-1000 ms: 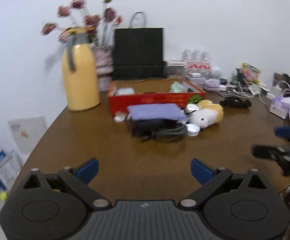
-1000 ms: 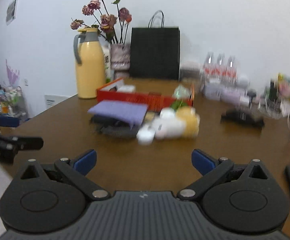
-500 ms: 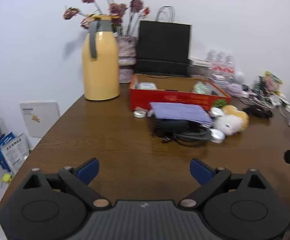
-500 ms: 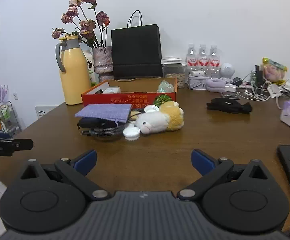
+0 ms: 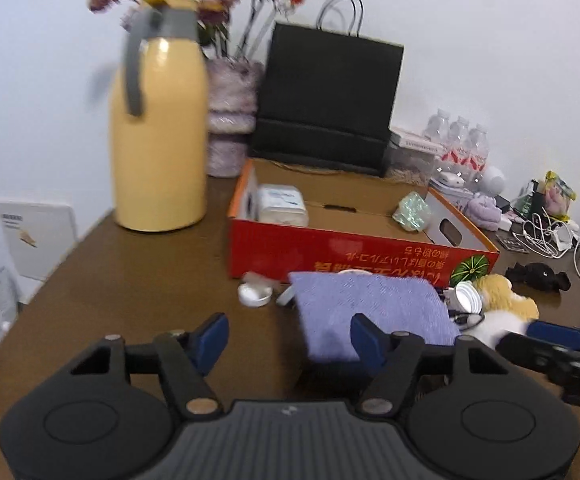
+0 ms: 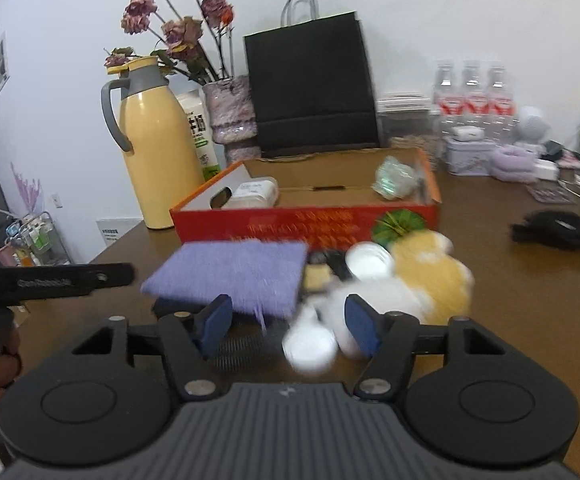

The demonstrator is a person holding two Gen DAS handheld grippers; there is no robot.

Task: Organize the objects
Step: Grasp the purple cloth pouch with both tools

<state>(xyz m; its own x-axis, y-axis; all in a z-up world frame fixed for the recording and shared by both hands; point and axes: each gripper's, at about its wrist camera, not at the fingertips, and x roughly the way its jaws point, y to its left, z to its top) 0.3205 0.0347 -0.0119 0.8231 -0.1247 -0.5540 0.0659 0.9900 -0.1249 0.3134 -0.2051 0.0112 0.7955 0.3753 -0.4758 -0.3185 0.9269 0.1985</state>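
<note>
A pile lies in front of an open red cardboard box [image 5: 354, 252] [image 6: 302, 222]: a purple cloth [image 5: 374, 312] [image 6: 234, 276] over dark items, a white-and-yellow plush toy [image 6: 422, 280] [image 5: 502, 304] and small white lids [image 5: 255, 294] [image 6: 310, 346]. My left gripper [image 5: 288, 338] hovers at the cloth's near left corner, its jaws closing with nothing pressed between them. My right gripper [image 6: 288, 324] is low over the pile, jaws closing too, a white lid and the plush's white part showing between the pads, not gripped.
A yellow thermos jug [image 5: 158, 128] [image 6: 154, 148], a vase of dried flowers [image 6: 230, 116] and a black paper bag [image 5: 326, 100] stand behind the box. Water bottles [image 6: 474, 96], cables and chargers [image 5: 546, 232] and a black object [image 6: 558, 232] crowd the right side.
Both grippers have moved forward to the pile, which now looks much larger. Both pairs of jaws have narrowed from wide open.
</note>
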